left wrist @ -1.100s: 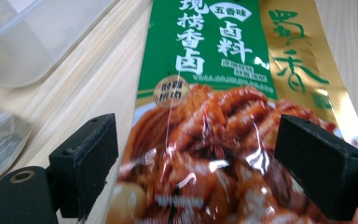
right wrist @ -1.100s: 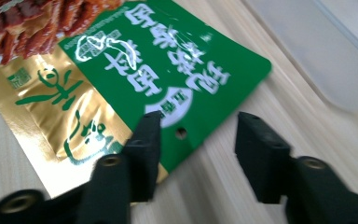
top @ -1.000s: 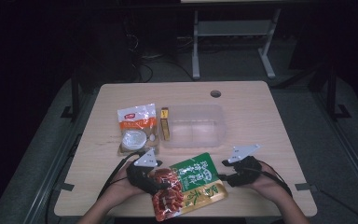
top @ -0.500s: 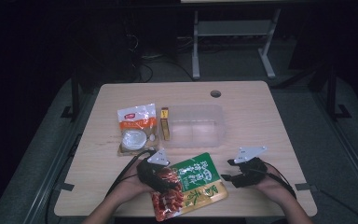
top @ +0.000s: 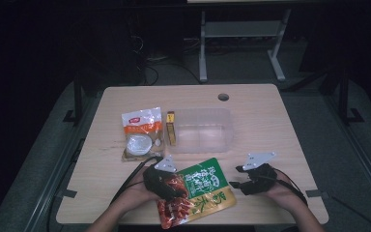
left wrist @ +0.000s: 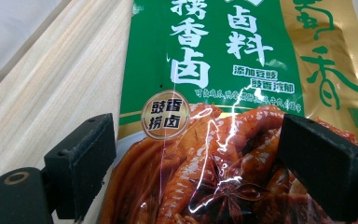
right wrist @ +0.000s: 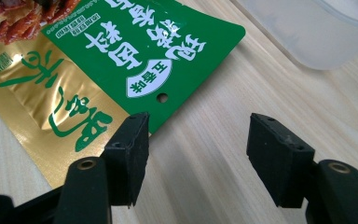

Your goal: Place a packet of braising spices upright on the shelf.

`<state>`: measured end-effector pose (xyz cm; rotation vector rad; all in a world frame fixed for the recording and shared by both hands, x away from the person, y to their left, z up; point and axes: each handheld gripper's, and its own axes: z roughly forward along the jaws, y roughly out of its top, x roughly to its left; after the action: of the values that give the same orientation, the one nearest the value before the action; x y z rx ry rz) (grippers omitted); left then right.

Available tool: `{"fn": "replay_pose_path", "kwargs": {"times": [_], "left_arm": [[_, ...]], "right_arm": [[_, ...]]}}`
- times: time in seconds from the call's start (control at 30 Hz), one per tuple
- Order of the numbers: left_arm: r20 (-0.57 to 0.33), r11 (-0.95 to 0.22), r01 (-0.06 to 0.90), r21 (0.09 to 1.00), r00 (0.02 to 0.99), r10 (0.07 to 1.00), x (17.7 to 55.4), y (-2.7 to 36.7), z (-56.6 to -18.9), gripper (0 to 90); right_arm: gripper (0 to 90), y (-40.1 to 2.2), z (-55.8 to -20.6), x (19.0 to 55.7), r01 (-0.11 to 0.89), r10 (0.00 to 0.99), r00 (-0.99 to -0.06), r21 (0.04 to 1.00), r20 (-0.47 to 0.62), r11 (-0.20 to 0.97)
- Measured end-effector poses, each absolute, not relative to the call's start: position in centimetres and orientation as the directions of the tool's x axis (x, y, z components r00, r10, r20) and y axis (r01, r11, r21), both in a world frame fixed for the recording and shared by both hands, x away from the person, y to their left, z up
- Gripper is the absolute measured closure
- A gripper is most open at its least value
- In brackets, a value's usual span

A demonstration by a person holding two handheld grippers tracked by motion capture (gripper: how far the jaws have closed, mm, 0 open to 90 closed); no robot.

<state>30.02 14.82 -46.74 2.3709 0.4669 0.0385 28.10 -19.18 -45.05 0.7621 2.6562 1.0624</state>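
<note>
A green, gold and red snack pouch [top: 204, 186] lies flat near the table's front edge. My left gripper [top: 163, 180] rests over the pouch's red left end. In the left gripper view its jaws [left wrist: 196, 161] stand wide open astride the pouch [left wrist: 223, 56], and the pads do not press on it. My right gripper [top: 241, 182] sits just right of the pouch. In the right gripper view its jaws [right wrist: 198, 151] are open over bare wood. One fingertip [right wrist: 133, 149] stands at the pouch's [right wrist: 121, 46] green corner.
A clear plastic container [top: 203, 130] stands mid-table, also close ahead in the right gripper view [right wrist: 317, 28]. Left of it lie a small yellow box [top: 172, 128] and an orange-and-white bag [top: 141, 133]. The wooden table [top: 270, 121] has a cable hole [top: 223, 96] at the back.
My left gripper has edged slightly to the right, further over the pouch's red end. The right gripper and the pouch have barely shifted.
</note>
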Motion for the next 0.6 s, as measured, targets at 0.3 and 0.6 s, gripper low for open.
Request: {"fn": "replay_pose_path", "kwargs": {"times": [0.3, 0.6], "left_arm": [[-0.096, -0.681, 0.315, 0.661, 0.936, 0.340, 29.99, 14.90, -46.80, 11.8], [-0.086, -0.687, 0.291, 0.666, 0.945, 0.317, 30.07, 15.51, -46.39, 38.7]], "right_arm": [[38.9, -19.17, -45.14, 28.13, 0.393, 0.523, -0.852, 0.679, 0.016, 0.620], [39.1, -19.12, -45.11, 28.08, 0.389, 0.521, -0.853, 0.679, 0.012, 0.622]]}}
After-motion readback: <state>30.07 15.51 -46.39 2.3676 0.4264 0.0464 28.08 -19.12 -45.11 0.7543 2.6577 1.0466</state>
